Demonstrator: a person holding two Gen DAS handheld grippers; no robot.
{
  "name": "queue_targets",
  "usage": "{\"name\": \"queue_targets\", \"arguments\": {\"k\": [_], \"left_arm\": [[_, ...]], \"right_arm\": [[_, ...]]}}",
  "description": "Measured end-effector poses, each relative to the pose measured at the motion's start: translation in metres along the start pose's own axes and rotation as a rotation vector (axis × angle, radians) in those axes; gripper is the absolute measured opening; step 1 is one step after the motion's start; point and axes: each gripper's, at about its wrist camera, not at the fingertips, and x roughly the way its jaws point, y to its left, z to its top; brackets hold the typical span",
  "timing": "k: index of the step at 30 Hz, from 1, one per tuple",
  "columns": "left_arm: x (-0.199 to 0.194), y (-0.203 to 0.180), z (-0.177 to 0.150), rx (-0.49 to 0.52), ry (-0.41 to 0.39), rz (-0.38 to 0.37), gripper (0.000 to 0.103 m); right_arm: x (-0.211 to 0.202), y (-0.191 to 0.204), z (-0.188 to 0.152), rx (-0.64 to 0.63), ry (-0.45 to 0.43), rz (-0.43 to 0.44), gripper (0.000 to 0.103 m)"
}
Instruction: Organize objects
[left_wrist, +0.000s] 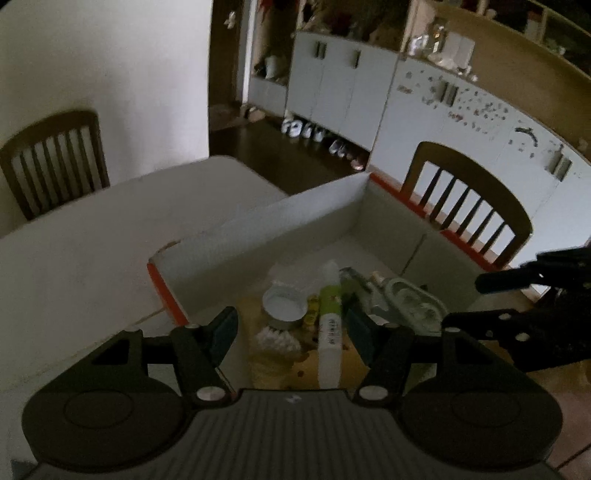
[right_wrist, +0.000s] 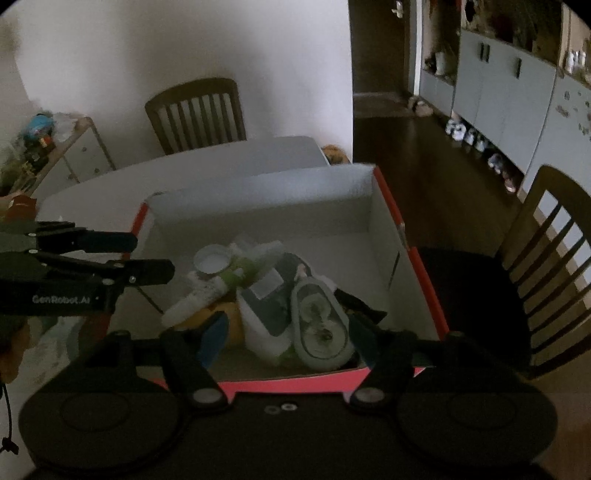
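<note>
Left tongs (left_wrist: 291, 332) hovering over near end of box (left_wrist: 258, 221), jaws spread wide, gripping nothing; green-white tube (left_wrist: 330, 332) lying between fingers, below them, untouched. Right tongs (right_wrist: 284, 336) hanging above box's near red rim, likewise wide, empty. Each pair showing in other's view: right entering at 3 o'clock, left at 9 o'clock. Box sitting on white tabletop (left_wrist: 92, 236), holding the items: white round lid (right_wrist: 211, 260), tube, grey oval case (right_wrist: 319, 325) piled together. Wooden chair (right_wrist: 197, 110) standing at 12 o'clock.
</note>
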Motion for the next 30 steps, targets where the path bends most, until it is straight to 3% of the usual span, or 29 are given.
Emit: {"name": "queue_targets", "arguments": {"k": [11, 14, 22, 24, 30], "left_arm": [[-0.049, -0.006, -0.008, 0.027, -0.076, -0.047, 0.064], [-0.060, -0.003, -0.013, 0.023, -0.087, -0.056, 0.074], [-0.077, 0.006, -0.030, 0.019, -0.094, -0.079, 0.074], [-0.077, 0.009, -0.031, 0.020, -0.091, -0.081, 0.082], [-0.084, 0.012, -0.041, 0.017, -0.095, -0.085, 0.086]], "right_arm": [[-0.037, 0.028, -0.010, -0.023, -0.105, 0.002, 0.073], [-0.044, 0.036, -0.014, -0.016, -0.120, 0.002, 0.073], [-0.059, 0.053, -0.024, -0.001, -0.153, 0.018, 0.076], [-0.061, 0.055, -0.026, 0.004, -0.159, 0.016, 0.078], [-0.069, 0.061, -0.032, 0.010, -0.176, 0.007, 0.082]]}}
